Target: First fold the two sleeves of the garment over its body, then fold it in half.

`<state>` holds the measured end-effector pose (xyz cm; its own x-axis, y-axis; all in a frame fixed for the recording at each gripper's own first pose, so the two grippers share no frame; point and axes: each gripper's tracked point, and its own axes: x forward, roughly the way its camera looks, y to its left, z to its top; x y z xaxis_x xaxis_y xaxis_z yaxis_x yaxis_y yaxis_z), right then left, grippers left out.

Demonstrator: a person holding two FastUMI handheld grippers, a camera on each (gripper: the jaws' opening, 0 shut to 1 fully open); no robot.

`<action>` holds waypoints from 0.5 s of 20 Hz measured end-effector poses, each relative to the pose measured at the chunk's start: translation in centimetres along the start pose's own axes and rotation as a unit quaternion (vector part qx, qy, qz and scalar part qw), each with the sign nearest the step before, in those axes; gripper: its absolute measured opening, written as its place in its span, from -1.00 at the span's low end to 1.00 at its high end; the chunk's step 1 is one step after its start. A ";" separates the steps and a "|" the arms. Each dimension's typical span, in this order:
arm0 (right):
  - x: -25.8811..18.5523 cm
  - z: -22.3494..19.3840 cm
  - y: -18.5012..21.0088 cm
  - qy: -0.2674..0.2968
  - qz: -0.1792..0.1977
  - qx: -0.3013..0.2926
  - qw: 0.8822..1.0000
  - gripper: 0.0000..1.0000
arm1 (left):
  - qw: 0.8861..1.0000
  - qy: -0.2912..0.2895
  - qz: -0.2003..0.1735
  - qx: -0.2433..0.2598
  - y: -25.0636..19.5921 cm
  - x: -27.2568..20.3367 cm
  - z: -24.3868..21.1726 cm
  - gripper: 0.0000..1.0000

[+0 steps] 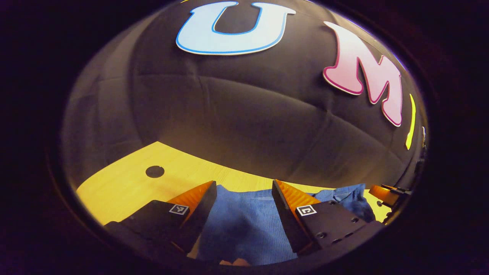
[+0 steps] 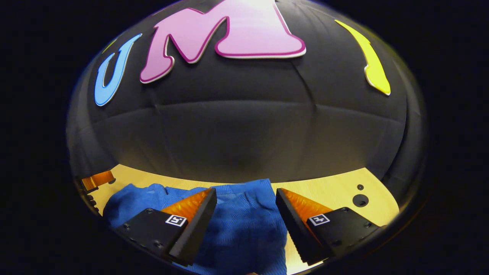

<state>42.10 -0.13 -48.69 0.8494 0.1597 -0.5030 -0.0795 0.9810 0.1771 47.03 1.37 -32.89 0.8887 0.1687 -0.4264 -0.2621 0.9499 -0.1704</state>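
- I'm holding both grippers, left and right, fingers apart, over the garment on the worktop.
- Sleeve folding looks pending; next I'm needing a sleeve edge between fingers.

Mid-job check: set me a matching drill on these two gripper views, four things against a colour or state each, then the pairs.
Things:
1. garment
2. table
3. left gripper
4. finger pads

Descriptions:
A. orange, ridged
B. blue knit, lying rumpled
C. light wood, with a dark round hole
D. open, cloth showing between its fingers

Pairs: 1-B, 2-C, 3-D, 4-A
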 end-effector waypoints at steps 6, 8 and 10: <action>-10.1 3.7 0.6 -0.078 -0.003 0.004 0.997 0.96 | 0.992 -0.079 -0.048 0.080 -4.1 -12.3 3.4 0.69; -13.9 4.6 1.1 -0.090 -0.003 0.019 0.996 0.96 | 0.989 -0.109 -0.076 0.071 -6.2 -17.3 4.7 0.68; -18.3 5.5 2.4 -0.093 0.004 0.036 0.995 0.96 | 0.983 -0.144 -0.102 0.050 -7.7 -22.9 6.5 0.65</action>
<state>29.28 -1.26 -34.40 0.9315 0.1379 -0.3367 -0.0552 0.9682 0.2440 31.17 -8.08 -16.04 0.9924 0.0255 -0.1203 -0.0415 0.9904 -0.1320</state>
